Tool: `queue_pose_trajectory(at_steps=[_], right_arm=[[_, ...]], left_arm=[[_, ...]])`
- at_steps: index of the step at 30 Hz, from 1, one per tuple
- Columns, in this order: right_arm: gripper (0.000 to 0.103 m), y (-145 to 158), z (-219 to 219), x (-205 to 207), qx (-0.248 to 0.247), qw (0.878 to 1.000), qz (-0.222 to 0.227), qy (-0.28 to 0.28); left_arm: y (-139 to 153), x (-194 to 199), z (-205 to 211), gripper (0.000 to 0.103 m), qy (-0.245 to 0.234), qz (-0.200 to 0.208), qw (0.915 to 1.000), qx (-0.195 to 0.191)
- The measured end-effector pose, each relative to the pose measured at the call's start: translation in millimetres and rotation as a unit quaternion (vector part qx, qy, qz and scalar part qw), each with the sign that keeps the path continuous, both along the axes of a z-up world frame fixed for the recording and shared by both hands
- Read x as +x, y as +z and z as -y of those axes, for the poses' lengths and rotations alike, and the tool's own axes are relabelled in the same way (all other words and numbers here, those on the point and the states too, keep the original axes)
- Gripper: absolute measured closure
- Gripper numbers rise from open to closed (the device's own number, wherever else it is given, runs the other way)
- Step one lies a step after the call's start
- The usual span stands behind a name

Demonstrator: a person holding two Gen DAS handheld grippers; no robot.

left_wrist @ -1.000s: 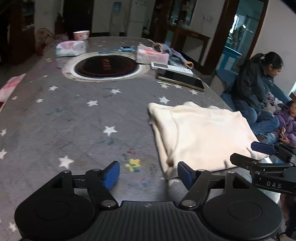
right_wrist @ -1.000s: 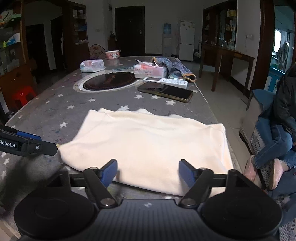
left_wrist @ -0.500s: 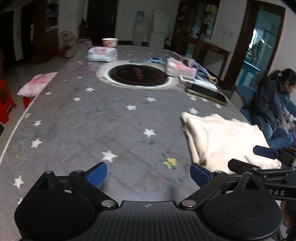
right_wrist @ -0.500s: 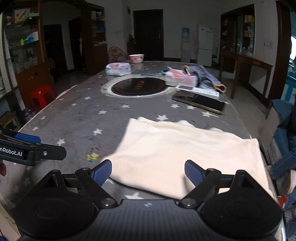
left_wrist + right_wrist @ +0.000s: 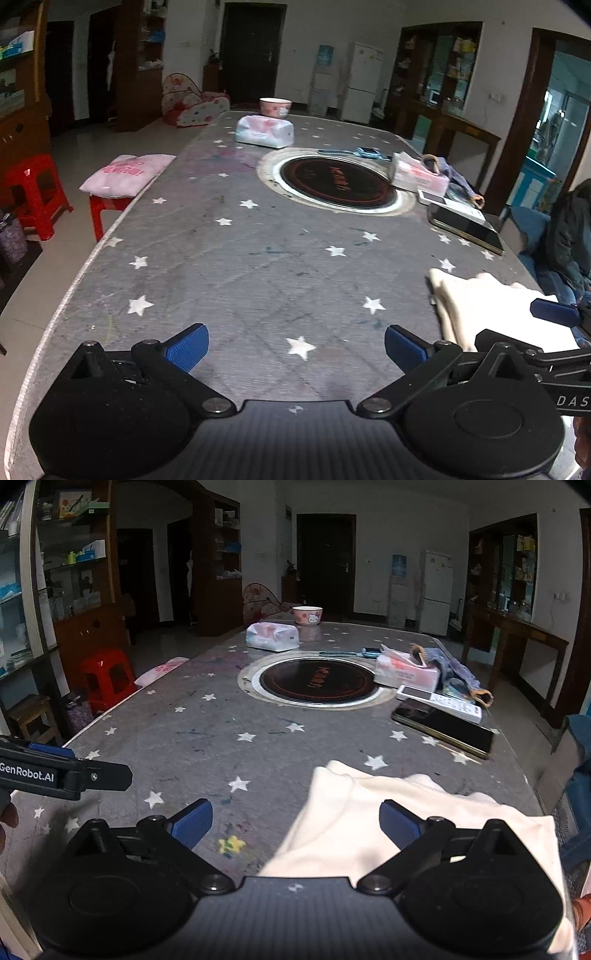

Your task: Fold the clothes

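My left gripper (image 5: 295,349): jaws spread wide, nothing between, hovering over bare star-print table (image 5: 258,266). My right gripper (image 5: 295,823): also wide apart, empty, right finger over folded cream garment (image 5: 369,812). Garment lies flat at near right corner of table, to right of left gripper, not touching it. Farther back: round inset burner (image 5: 317,681), black tablet (image 5: 443,727), tissue pack (image 5: 273,637), pink bowl (image 5: 307,614).
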State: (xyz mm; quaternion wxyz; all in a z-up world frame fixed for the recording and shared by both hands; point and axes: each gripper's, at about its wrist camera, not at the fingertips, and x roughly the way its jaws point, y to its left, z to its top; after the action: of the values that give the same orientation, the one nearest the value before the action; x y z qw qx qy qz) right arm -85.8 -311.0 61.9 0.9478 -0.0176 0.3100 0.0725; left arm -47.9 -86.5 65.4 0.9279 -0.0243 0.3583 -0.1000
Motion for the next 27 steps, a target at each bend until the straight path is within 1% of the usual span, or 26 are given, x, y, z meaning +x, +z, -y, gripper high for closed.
queue_pose_trajectory(at_steps=[6,10,13,18,27], right_arm=[[0.002,-6.3,-11.9,5.1,0.0,1.0,-0.006,0.009],[0.001,-9.4,-17.7,7.4,0.001,1.0,-0.008,0.014],[0.0,-11.4,-21.7,8.0,0.003,1.0,-0.008,0.017],[0.0,-14.9,-30.0,8.7,0.006,1.0,-0.008,0.025],[0.0,-29.3,-55.4,20.3,0.008,0.998,-0.018,0.053]], left_arm=[[-4.3,-0.5,-2.5,0.0,-0.001,0.002,1.0,-0.001],[-7.8,0.3,-3.7,0.0,-0.001,-0.009,0.9999,-0.004],[-9.6,-0.7,-3.4,0.0,0.006,-0.009,0.9999,0.004],[-12.8,2.0,-9.8,0.0,0.015,-0.017,0.9997,0.002],[-25.8,7.1,-27.8,0.0,0.047,-0.006,0.9984,0.031]])
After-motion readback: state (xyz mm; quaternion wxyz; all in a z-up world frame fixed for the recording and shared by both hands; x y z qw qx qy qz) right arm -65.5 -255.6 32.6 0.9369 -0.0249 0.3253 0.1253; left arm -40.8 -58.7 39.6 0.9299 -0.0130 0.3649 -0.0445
